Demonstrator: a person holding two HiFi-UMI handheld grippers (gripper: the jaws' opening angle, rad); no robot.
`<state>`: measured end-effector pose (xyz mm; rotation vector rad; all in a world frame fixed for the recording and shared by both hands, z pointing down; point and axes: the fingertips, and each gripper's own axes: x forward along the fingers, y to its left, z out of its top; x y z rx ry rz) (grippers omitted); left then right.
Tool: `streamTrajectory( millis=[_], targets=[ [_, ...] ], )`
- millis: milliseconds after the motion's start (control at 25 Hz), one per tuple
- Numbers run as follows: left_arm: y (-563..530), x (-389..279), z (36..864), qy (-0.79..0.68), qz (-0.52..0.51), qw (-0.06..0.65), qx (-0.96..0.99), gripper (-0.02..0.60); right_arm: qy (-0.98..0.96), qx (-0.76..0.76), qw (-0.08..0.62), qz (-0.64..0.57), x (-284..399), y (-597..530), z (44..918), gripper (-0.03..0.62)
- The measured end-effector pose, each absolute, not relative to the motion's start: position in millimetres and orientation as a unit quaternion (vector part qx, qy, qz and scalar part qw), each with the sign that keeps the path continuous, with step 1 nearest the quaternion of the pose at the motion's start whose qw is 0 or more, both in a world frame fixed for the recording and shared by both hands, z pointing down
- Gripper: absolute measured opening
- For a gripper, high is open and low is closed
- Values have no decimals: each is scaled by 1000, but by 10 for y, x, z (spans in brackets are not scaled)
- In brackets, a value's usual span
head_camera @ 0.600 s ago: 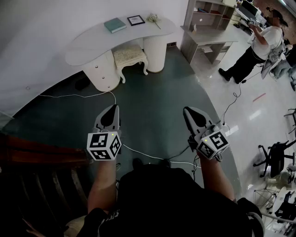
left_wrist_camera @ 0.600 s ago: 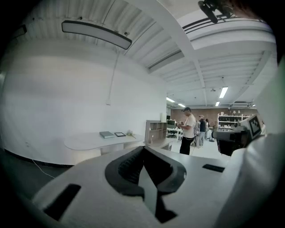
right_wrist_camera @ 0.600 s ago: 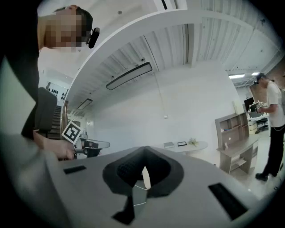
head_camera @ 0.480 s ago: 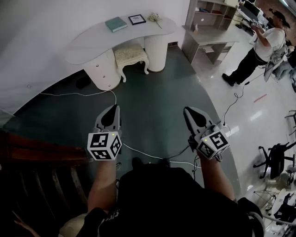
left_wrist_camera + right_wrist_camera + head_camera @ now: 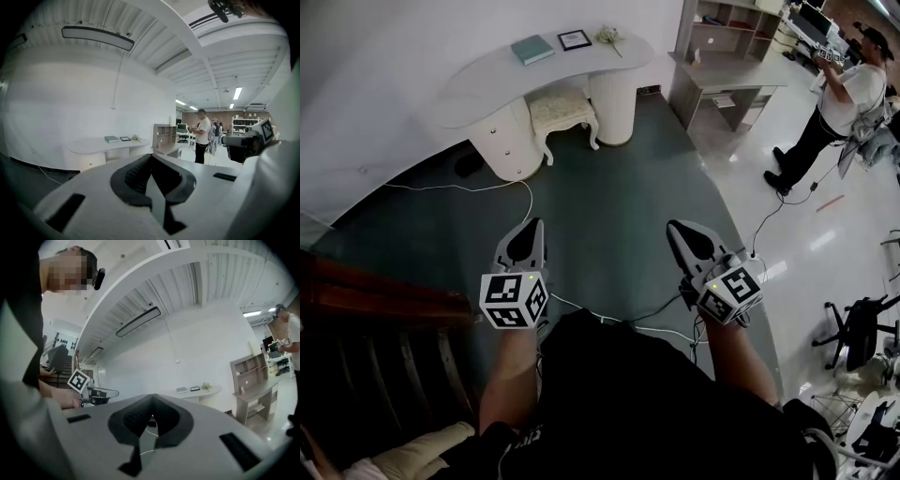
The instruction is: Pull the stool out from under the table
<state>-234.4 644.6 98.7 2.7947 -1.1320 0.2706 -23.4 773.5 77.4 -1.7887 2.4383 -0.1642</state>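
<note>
Both the left gripper [image 5: 530, 234] and right gripper [image 5: 682, 234] have jaws closed, empty; the stool [image 5: 563, 112] sits tucked under the worktop [image 5: 487, 80], well apart.

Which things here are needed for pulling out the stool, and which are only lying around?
For the job:
stool, partly under the table
left gripper and right gripper, jaws shut, empty

Lying about:
book
picture frame
floor cable
shelf unit

Stool [image 5: 564, 112]: cream padded seat, white curved legs, upright. Sits tucked partly under the white curved table [image 5: 483, 89], at its middle gap; front half projects beyond the tabletop edge.
</note>
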Motion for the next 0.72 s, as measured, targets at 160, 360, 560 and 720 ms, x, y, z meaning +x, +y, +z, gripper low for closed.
streamTrajectory(
  millis=[160,360,560,720],
  targets=[
    [6532,-2256,1092,-377,94,67,919,9,811,-577,65,-68,-177,7817,857,5],
    [6425,-2093,1139,-371,96,71,921,9,814,-573,66,-69,-83,7792,884,6],
    [6329,-1844,1159,-359,99,69,926,9,806,-582,77,-80,117,7735,951,9],
    [6037,-1773,1186,-358,99,70,926,9,808,-574,99,-90,126,7472,934,37]
  ],
)
